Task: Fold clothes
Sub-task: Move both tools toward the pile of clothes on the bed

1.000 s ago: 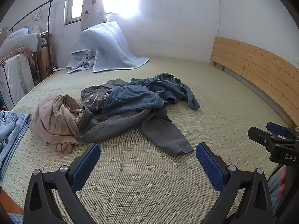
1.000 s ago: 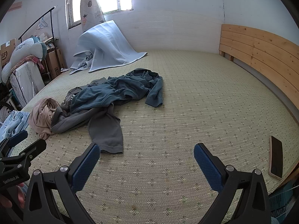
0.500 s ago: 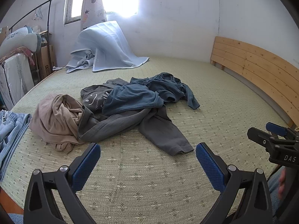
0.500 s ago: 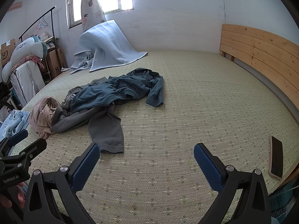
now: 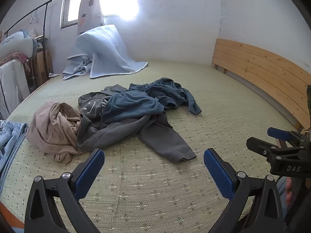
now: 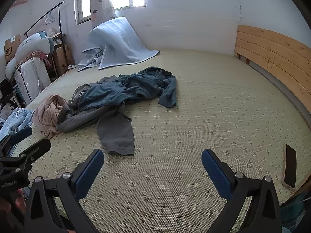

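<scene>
Daylight from a window point(image 5: 108, 2) falls on a wide bed whose woven green mat point(image 5: 223, 104) bears a small flower pattern, with a slatted wooden headboard point(image 5: 262, 71) along one side. Mid-mat lies the clothes pile, the landmark for all else: a grey sweatshirt point(image 5: 155, 136) with white lettering too crumpled to read and a smiling-face print, and a blue garment point(image 5: 136, 104) draped over it. Touching the pile on the side away from the headboard is a bunched beige garment point(image 5: 52, 128), and beyond that, at the mat's edge, pale blue jeans point(image 5: 9, 136). Behind the pile, toward the window, a light blue blanket point(image 5: 105, 54) leans against the wall. A dark phone point(image 6: 289, 165) lies well apart from the pile, near the headboard. A cardboard box point(image 6: 9, 48) beside the clothes rack point(image 6: 48, 19) carries "SF".

The left claw point(image 5: 153, 167) hovers over bare mat just short of the grey sleeve, fingers spread wide, gripping nothing. The right claw point(image 6: 152, 165) hangs likewise, released and empty; its body reads "DAS" in the left wrist view.
</scene>
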